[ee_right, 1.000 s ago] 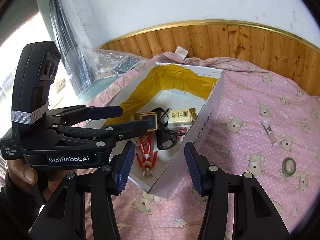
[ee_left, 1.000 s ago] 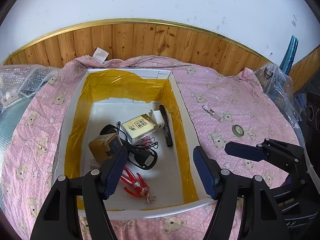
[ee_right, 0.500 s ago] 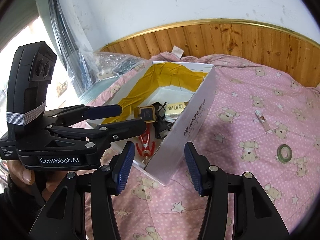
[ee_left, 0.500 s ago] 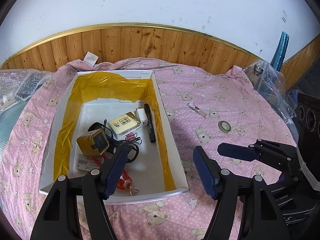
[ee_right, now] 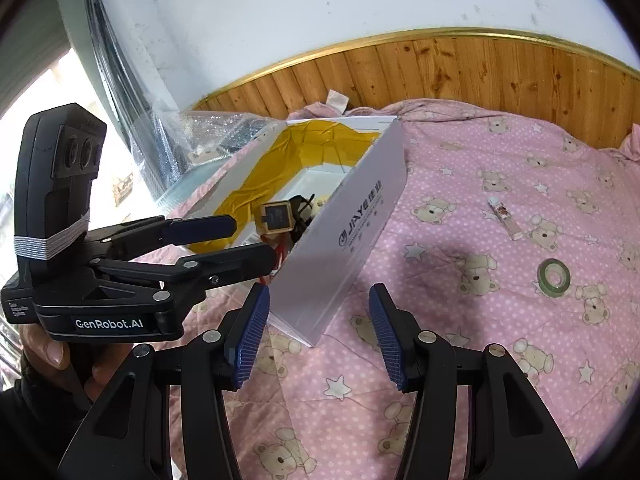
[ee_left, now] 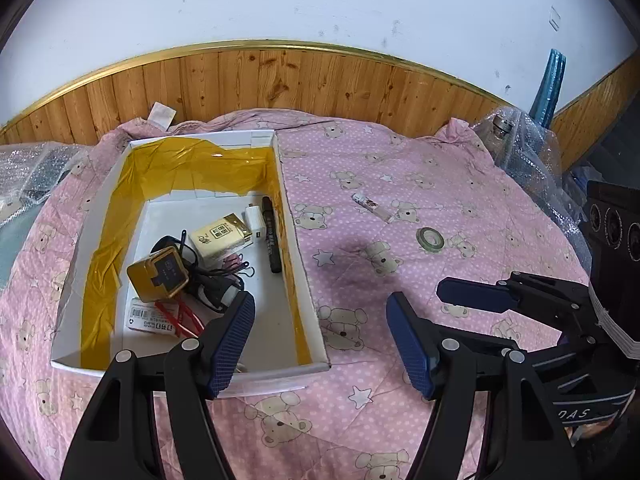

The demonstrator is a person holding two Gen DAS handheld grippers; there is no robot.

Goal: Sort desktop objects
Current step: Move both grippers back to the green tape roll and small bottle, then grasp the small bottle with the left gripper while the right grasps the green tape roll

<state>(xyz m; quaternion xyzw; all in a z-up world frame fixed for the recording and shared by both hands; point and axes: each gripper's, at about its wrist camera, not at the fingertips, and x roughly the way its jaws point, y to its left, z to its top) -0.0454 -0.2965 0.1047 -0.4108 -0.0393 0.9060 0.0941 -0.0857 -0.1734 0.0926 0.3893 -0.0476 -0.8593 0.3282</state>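
left gripper [ee_left: 320,340] wide open, empty, beside box [ee_left: 304,276] | right gripper [ee_right: 318,332] wide open, empty | tape [ee_right: 554,276], tube [ee_right: 503,217] ahead-right, unsorted

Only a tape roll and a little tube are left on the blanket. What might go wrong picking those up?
1. The tape roll lies flat on the soft blanket, so the open right gripper may pinch cloth or slide over it.
2. The tube is thin and round; it may roll or slip from the fingers.
3. The box is already cluttered, so a dropped item could land on the tangled cable.
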